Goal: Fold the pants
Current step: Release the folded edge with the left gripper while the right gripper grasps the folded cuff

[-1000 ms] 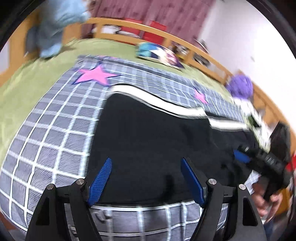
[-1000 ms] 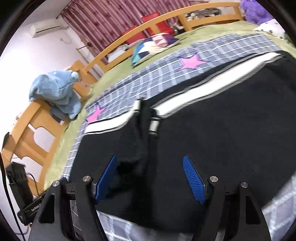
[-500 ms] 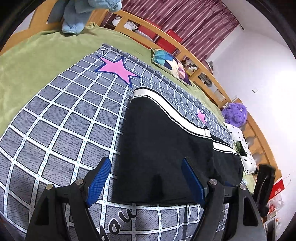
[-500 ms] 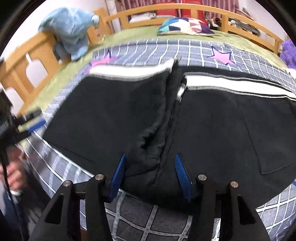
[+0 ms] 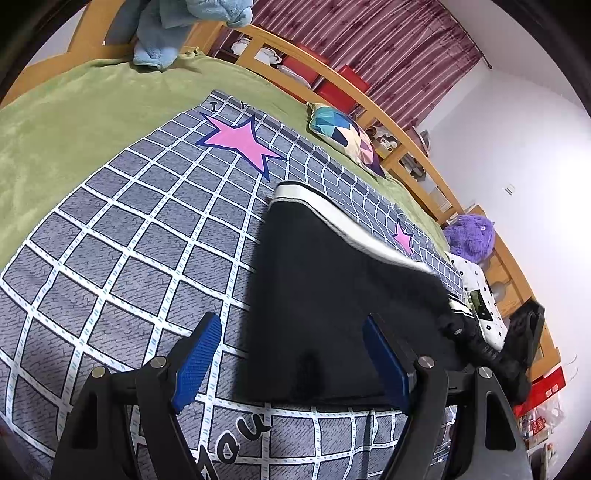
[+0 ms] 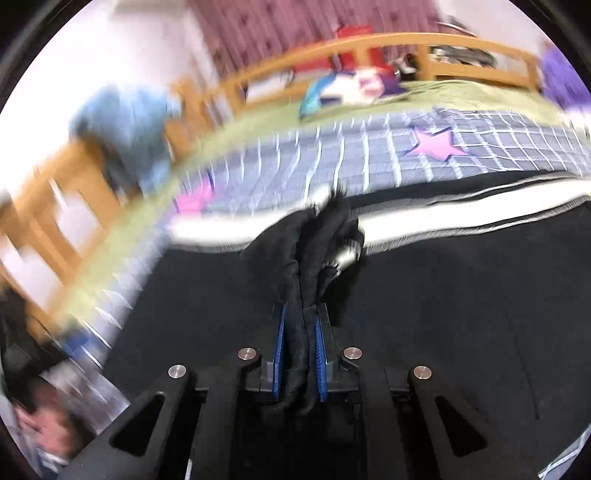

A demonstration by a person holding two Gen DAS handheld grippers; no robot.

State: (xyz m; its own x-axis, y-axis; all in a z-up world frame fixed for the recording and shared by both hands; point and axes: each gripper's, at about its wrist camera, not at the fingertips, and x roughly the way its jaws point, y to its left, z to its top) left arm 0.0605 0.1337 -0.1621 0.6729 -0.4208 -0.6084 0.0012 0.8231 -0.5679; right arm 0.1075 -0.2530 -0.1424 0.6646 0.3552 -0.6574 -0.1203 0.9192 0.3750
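Note:
Black pants (image 5: pixel 332 288) with a white side stripe (image 5: pixel 351 229) lie flat on a grey checked blanket (image 5: pixel 147 240). My left gripper (image 5: pixel 291 321) hovers open over the near left corner of the pants, its blue pads (image 5: pixel 199 350) apart and touching nothing. In the blurred right wrist view, my right gripper (image 6: pixel 301 310) is closing and its pads press on a bunched ridge of the black pants (image 6: pixel 443 295) near the middle seam. The fabric rises in a crumpled fold (image 6: pixel 314 243) just beyond the fingers.
The blanket with pink stars (image 5: pixel 240 144) covers a green bedspread (image 5: pixel 74 129). A wooden bed rail (image 5: pixel 369 107) runs along the far side. A blue plush (image 5: pixel 166 29), a patterned pillow (image 5: pixel 343 136) and a purple plush (image 5: pixel 469 236) sit near the edges. A hand (image 6: pixel 40 432) shows at lower left.
My right gripper has closed from wide apart onto a bunched fold of the pants and is moving, blurring its view. My left gripper shifted toward the pants' left corner, still open.

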